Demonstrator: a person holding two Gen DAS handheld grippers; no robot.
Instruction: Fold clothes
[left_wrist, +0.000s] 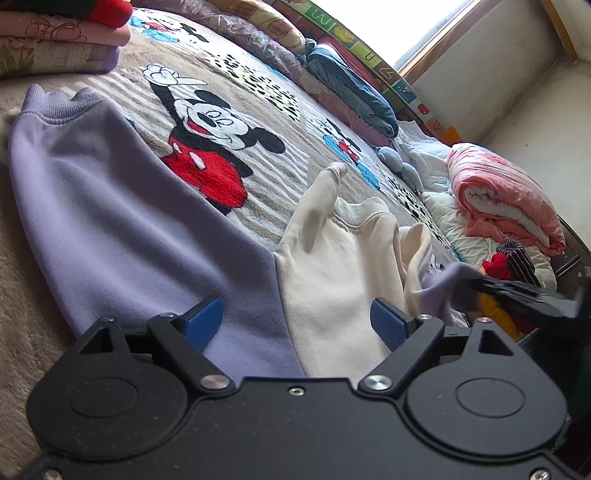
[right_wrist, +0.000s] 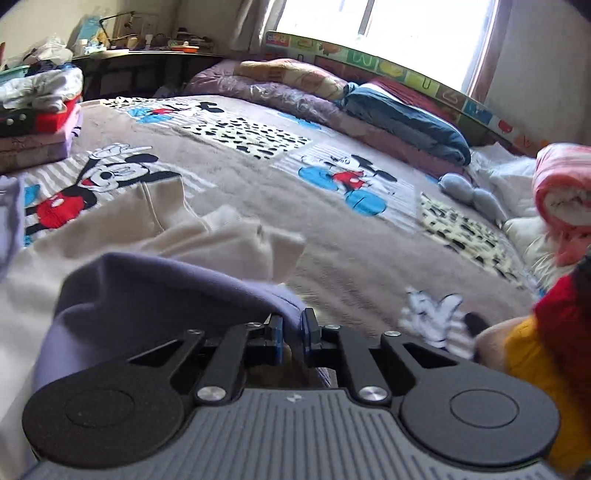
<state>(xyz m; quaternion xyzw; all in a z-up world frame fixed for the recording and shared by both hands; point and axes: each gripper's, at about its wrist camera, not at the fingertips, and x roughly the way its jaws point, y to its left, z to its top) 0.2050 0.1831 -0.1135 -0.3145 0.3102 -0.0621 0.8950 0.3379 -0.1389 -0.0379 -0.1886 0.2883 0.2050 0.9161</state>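
On the grey plush Mickey Mouse blanket (left_wrist: 236, 92) lay one lilac-and-cream two-tone sweatshirt (left_wrist: 147, 229), its single visible lilac sleeve running from the left wrist view's centre toward 10 o'clock and ending in a ribbed cuff (left_wrist: 55, 101). Three or so Mickey figures could be counted on the blanket in the right wrist view.

One black left gripper (left_wrist: 295, 325) hovered low over the seam where lilac met cream, tilted so the bed slanted across the frame. Its two blue-padded fingers (left_wrist: 205, 321) stood wide apart with nothing between them.

One right gripper (right_wrist: 291, 330) sat at 6 o'clock in its own view, its blue pads nearly together and pinching a lilac fold of the sweatshirt (right_wrist: 166, 291), which bulged up toward 9 o'clock over the cream body. In the left wrist view the same right gripper (left_wrist: 524, 291) showed only as a dark motion-blurred shape at 3 o'clock with lilac cloth at its tip.

One stack of folded clothes (left_wrist: 55, 37) sat at 11 o'clock, cut off by the frame edge. One rolled pink-and-white quilt (left_wrist: 506, 199) lay at 3 o'clock, and a row of bagged bedding (right_wrist: 332, 92) lined the far edge. A red-and-yellow fabric heap (right_wrist: 554, 332) at 4 o'clock in the right wrist view was cropped and too blurred to identify. How the sweatshirt's far sleeve lay could not be made out.
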